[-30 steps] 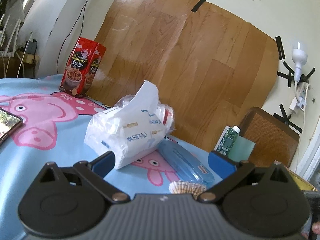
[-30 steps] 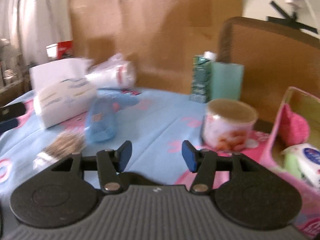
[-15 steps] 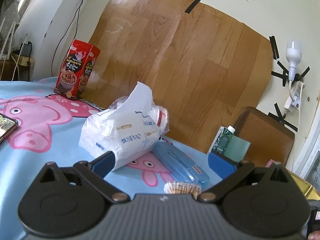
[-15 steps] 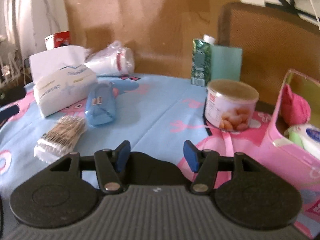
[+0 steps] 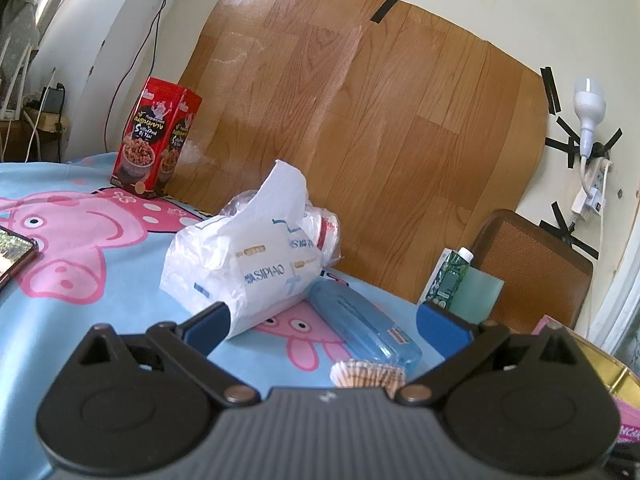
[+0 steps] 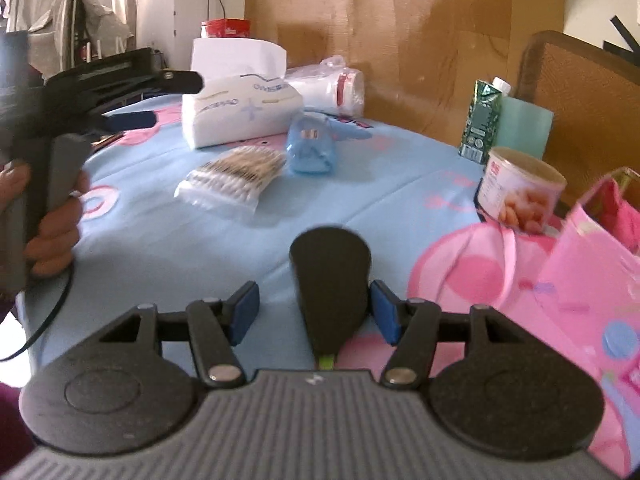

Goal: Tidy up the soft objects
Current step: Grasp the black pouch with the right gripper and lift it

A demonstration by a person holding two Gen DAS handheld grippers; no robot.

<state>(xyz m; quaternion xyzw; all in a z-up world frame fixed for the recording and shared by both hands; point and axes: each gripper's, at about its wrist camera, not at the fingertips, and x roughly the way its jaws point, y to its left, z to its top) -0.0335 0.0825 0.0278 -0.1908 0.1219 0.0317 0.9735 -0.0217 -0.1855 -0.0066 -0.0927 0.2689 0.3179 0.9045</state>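
1. Worktop (image 6: pixel 168 248): covered by a light-blue cloth printed with pink cartoon pigs; a wood-pattern sheet (image 5: pixel 360 120) is taped to the wall behind it.
2. Left gripper (image 5: pixel 320 320): level above the cloth, blue fingers (image 5: pixel 210 322) spread wide with nothing pinched. In the right wrist view it enters from the left edge (image 6: pixel 132 92), its handle held in a person's hand (image 6: pixel 52 224).
3. Right gripper (image 6: pixel 314 312): tilted down over the near part of the worktop, its fingers (image 6: pixel 244 308) moving apart. A dark, rounded-tip object (image 6: pixel 330 280) stands in the gap, near the right pad; what it is, and whether it touches a pad, cannot be told.
4. Tissue pack (image 5: pixel 244 268): white soft pack, one sheet standing up from its top, at the far middle of the worktop, just ahead of the left gripper.
5. Cotton-swab bag (image 6: pixel 236 176): clear bag lying flat, near side of the tissue pack.
6. Blue pouch (image 6: pixel 312 148): just beside the swab bag.
7. White roll in clear wrap (image 6: pixel 332 88): behind the tissue pack, against the wall sheet.
8. Pink box (image 6: pixel 592 264): at the right edge, holding a pink soft item (image 6: pixel 624 216).
9. Tin can (image 6: pixel 520 192), green carton (image 6: pixel 480 120) and red snack box (image 5: pixel 156 140): upright on the worktop.
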